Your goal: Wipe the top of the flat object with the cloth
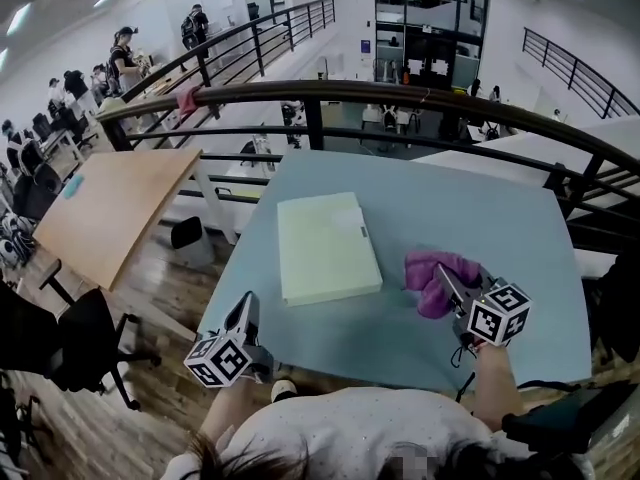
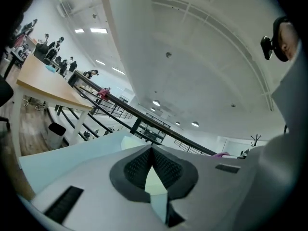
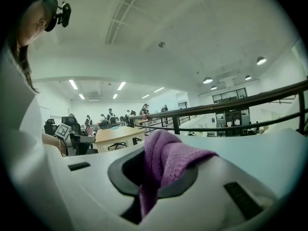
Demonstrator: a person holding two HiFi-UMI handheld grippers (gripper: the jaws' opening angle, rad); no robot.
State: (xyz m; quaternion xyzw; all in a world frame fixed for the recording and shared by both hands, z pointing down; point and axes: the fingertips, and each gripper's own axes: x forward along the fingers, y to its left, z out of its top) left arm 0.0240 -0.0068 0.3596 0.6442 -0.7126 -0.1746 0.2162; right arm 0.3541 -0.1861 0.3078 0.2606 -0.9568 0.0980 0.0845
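Here, the right gripper (image 1: 448, 286) pinches the purple cloth (image 1: 425, 268) just right of the pale green flat object (image 1: 327, 248) on the blue table (image 1: 480, 208) — not touching it — while the left gripper (image 1: 243, 306), jaws pressed together and empty, hovers at the table's near left corner.

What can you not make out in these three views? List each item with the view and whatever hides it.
Head view: flat object, its edge mark too small to identify.
Right gripper view: flat object unseen past the purple cloth and the right gripper body.
Left gripper view: flat object mostly covered by the left gripper body.
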